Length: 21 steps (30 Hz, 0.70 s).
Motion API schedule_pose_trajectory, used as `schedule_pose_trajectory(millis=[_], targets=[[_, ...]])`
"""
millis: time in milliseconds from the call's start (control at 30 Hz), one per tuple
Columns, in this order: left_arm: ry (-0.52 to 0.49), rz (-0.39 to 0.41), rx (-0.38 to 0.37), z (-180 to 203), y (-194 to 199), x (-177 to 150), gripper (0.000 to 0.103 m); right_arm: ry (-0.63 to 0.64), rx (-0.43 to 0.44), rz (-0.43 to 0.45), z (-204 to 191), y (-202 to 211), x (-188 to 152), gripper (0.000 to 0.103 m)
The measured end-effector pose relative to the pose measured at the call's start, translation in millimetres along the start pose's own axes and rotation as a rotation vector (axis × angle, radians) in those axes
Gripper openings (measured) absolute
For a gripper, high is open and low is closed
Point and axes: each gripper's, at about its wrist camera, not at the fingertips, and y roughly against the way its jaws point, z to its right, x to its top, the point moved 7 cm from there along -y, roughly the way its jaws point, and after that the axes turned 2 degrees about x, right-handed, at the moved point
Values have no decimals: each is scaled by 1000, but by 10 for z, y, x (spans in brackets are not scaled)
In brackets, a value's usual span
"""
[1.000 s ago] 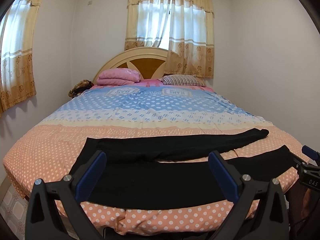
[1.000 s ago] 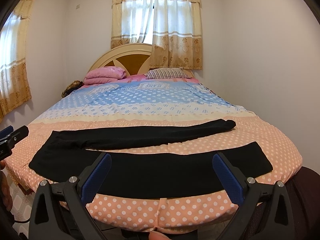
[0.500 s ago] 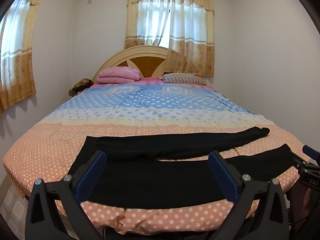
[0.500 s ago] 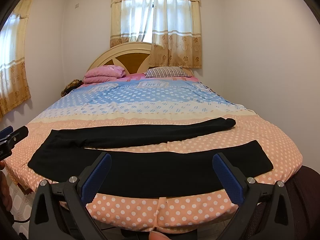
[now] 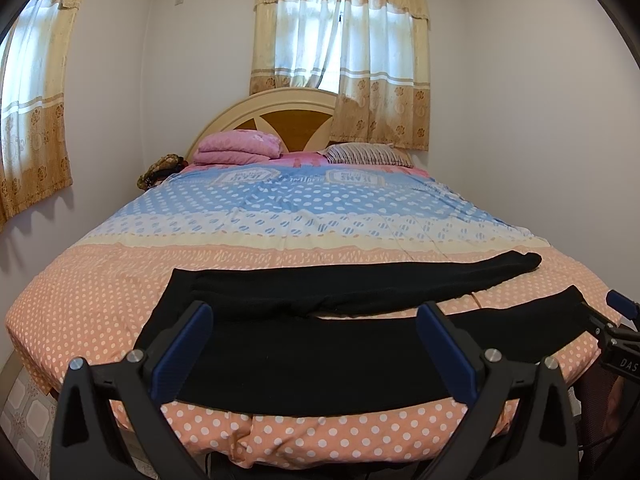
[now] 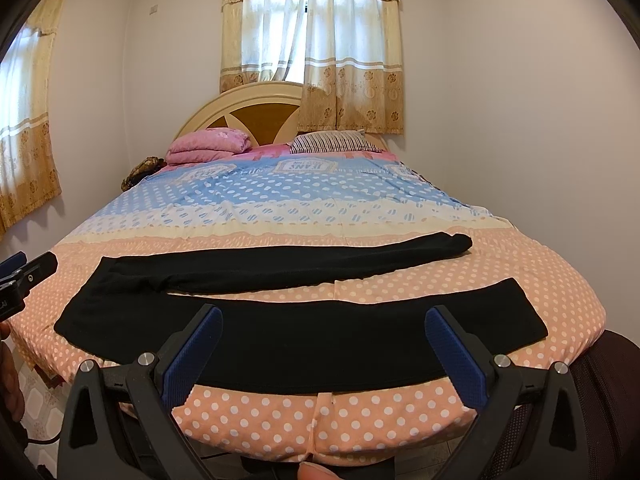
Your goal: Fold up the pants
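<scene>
Filling most of the small white-walled room, the bed (image 5: 280, 216) wears a polka-dot cover banded blue at the head, cream across the middle and peach at the foot. A rounded cream-and-wood headboard (image 5: 288, 116) stands against the far wall, under a window hung with beige floral curtains (image 5: 340, 52); a second curtained window (image 5: 32, 92) is on the left wall. A folded pink blanket (image 5: 236, 146) and a striped pillow (image 5: 366, 155) lie at the head of the bed, and a dark patterned bundle (image 5: 160, 168) sits beside the mattress near the left wall.

Black pants (image 5: 320, 344) lie flat across the peach band at the foot, waist to the left and legs spread apart, running to the right; the far leg is narrower and slightly rumpled, the near leg lies close to the mattress edge.

Both tools hang off the foot of the bed, clear of the cloth. The left gripper (image 5: 312, 344) has its blue-padded fingers spread wide with nothing between them. The right gripper (image 6: 324, 348) is likewise wide apart and holding nothing, and its tip shows at the right edge of the left wrist view, near the hem of the near leg.
</scene>
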Motion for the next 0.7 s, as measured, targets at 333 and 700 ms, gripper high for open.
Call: schedule_pose_trajectory(millis=[333, 700], targets=[[-2, -13, 3, -30, -55, -36, 103, 2, -2, -13, 22, -36, -24, 102], [-14, -49, 13, -10, -178, -117, 103, 6, -6, -37, 12, -141, -84, 102]])
